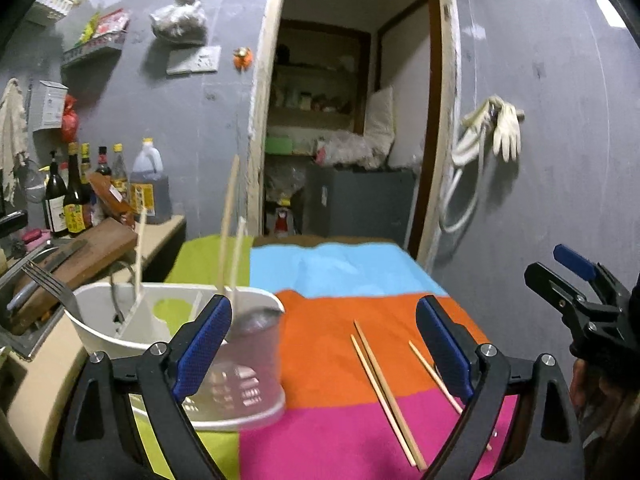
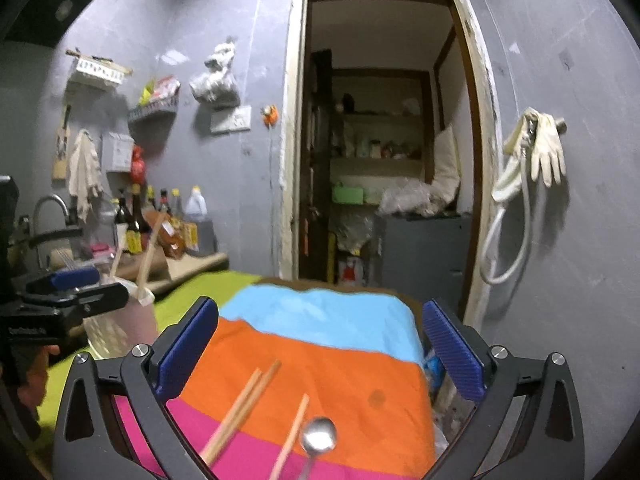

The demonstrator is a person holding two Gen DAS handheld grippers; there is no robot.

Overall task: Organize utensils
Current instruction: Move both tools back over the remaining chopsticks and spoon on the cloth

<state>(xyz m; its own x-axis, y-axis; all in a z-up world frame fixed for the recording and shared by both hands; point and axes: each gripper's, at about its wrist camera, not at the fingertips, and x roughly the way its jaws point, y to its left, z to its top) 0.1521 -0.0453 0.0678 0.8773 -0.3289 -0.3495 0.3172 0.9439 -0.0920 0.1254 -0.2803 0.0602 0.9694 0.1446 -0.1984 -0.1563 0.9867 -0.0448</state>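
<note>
Nearest, the left gripper point(image 1: 324, 344) stands released, jaws wide apart with nothing between the pads; the right gripper point(image 2: 320, 354) is likewise released and empty. Both are held over a bench covered by a striped cloth point(image 1: 360, 280) in green, blue, orange and pink bands. On the orange and pink bands, between the left gripper's fingers, lie two chopsticks point(image 1: 384, 392) side by side and touching along part of their length; a third chopstick point(image 1: 430, 368) lies just to their right, partly hidden behind the right-hand finger. In the right wrist view a metal spoon point(image 2: 318, 436) lies just beside that single chopstick, bowl up, on the orange band near the pink one. At the left of the bench stands a white utensil holder point(image 1: 120, 328) with compartments; several chopsticks point(image 1: 228, 224) stand upright in it, and a fork point(image 1: 48, 284) leans at its left rim. Behind it a counter carries a row of bottles point(image 1: 72, 192). Farther back, a grey wall holds a pair of gloves point(image 1: 504, 128) beside an open doorway point(image 1: 348, 120).
</note>
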